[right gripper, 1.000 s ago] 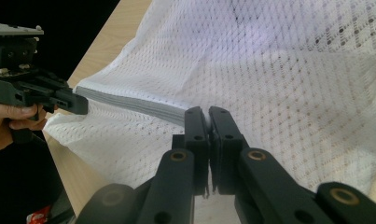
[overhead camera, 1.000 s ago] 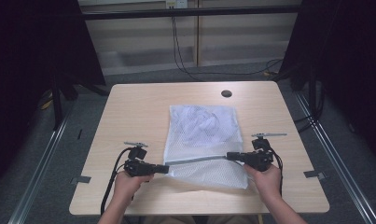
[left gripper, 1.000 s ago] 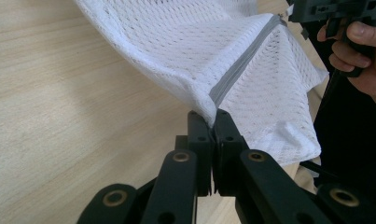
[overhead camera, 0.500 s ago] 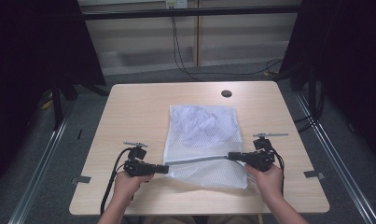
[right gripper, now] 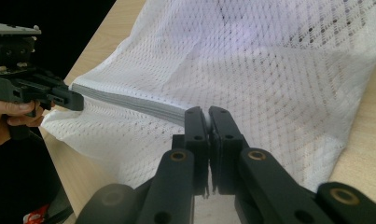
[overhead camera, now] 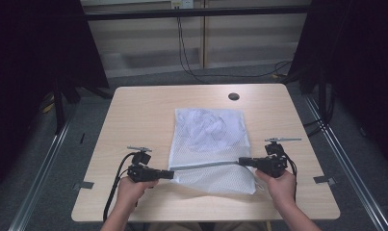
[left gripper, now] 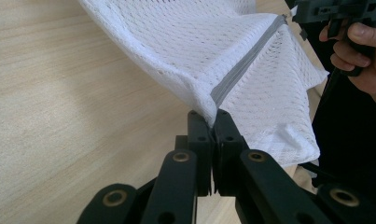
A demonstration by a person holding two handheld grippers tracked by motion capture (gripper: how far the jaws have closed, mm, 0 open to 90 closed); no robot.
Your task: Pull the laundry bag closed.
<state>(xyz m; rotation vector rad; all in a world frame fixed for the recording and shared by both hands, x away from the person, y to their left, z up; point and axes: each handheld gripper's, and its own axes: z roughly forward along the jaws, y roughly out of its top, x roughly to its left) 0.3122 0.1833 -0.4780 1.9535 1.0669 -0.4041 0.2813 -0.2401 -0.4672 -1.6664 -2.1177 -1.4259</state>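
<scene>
white mesh bag (overhead camera: 208, 144), no readable label; both grippers (overhead camera: 171, 174) (overhead camera: 240, 161) pinch zip edge.

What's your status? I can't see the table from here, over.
Left gripper shut on mesh bag at one end of grey zipper strip. Right gripper shut on the other end. Strip taut between them. Nothing in the way.
</scene>
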